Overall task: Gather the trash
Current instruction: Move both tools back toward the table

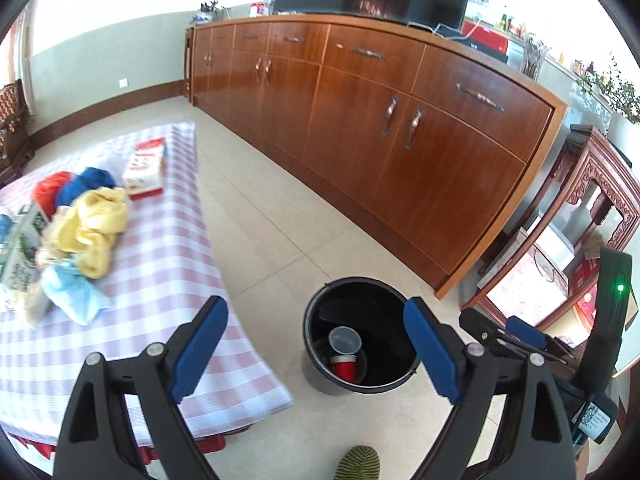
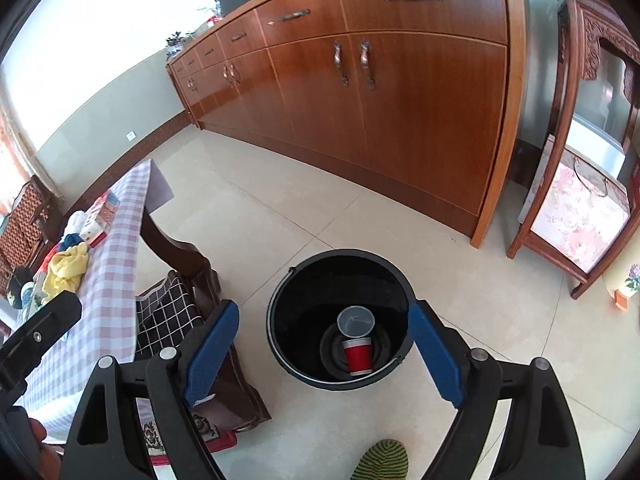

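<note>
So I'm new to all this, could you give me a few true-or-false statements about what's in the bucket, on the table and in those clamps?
1. The black bucket holds a red cup and a clear cup. True.
2. The left gripper grips a cup. False: its jaws are open, nothing between them.
3. The bucket stands on the table. False: it stands on the tiled floor.
4. A yellow cloth lies on the checked tablecloth. True.
5. The right gripper is open. True.

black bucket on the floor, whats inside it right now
Inside the black bucket lie a red cup and a clear plastic cup, resting on its bottom. The near wall hides part of the floor of the bucket.
</note>
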